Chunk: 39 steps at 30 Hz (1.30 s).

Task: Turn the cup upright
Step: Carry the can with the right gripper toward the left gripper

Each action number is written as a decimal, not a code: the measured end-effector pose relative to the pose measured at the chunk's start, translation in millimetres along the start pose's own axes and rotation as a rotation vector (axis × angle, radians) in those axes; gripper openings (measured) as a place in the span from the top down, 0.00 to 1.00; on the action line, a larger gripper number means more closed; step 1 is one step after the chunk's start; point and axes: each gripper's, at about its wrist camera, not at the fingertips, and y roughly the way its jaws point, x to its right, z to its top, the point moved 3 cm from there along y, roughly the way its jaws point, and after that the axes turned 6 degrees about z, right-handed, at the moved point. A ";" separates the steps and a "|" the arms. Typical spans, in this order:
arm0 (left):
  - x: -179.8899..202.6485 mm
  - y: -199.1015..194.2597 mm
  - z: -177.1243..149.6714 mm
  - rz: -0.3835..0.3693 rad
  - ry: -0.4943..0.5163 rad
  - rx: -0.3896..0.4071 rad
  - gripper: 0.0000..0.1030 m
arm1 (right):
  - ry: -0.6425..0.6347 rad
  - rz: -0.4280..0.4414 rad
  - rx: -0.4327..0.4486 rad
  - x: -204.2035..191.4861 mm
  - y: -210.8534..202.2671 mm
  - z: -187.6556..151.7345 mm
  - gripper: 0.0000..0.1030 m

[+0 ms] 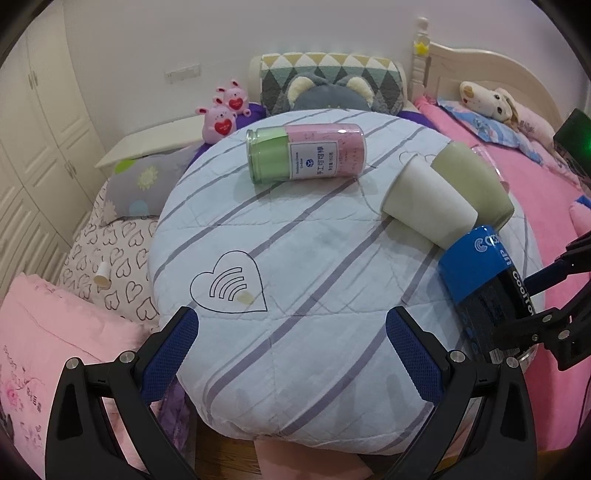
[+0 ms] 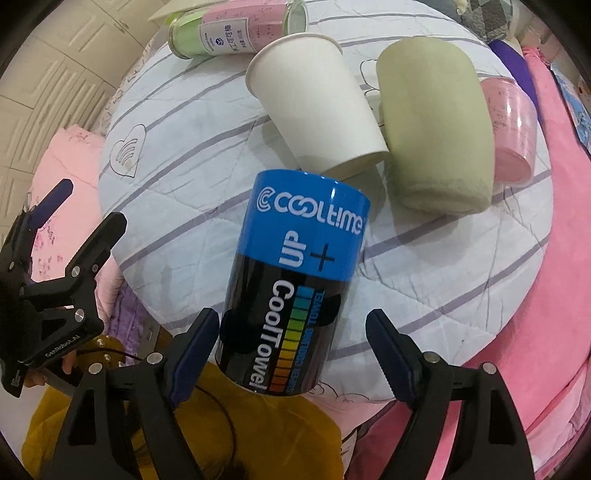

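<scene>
Several containers lie on their sides on the round cushion ahead of me, and the one in hand is the blue-and-black can, lying directly between the spread fingers of my right claw. That claw is open: its left pad looks to be at or against the can's side, the right pad stands clear. Just beyond the can lie the white cup and the green cup, then the pink jar farther off. My left claw hangs open and empty over the cushion's near edge, the can off to its right. To do this well, I judge I should centre the can, close squarely across its black half, lift before rotating, and keep clear of the white cup, since the soft cushion may let it tip.
</scene>
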 end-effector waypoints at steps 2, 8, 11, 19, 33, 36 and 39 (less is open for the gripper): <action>3.1 -2.0 -0.4 -0.002 -0.002 0.001 0.00 | -0.001 0.006 0.002 1.3 2.0 -0.8 0.20; 14.1 -9.6 -0.6 0.006 -0.005 0.007 0.00 | -0.008 0.020 0.023 5.9 -2.7 -13.2 0.20; 20.6 -12.4 -0.7 0.012 -0.006 0.004 0.00 | -0.030 0.027 0.036 7.5 -8.6 -22.6 0.20; 45.0 -23.8 0.3 0.012 0.008 0.015 0.00 | -0.058 0.052 0.063 26.7 -25.3 -31.3 0.20; 115.3 -31.1 22.6 0.017 0.051 0.007 0.00 | -0.068 0.102 0.123 82.8 -46.3 -39.3 0.20; 131.3 -26.7 26.6 0.027 0.070 -0.006 0.00 | -0.061 0.115 0.123 98.7 -46.3 -38.5 0.20; 143.6 -21.1 29.7 0.048 0.076 -0.021 0.00 | -0.058 0.129 0.119 111.3 -43.0 -35.4 0.20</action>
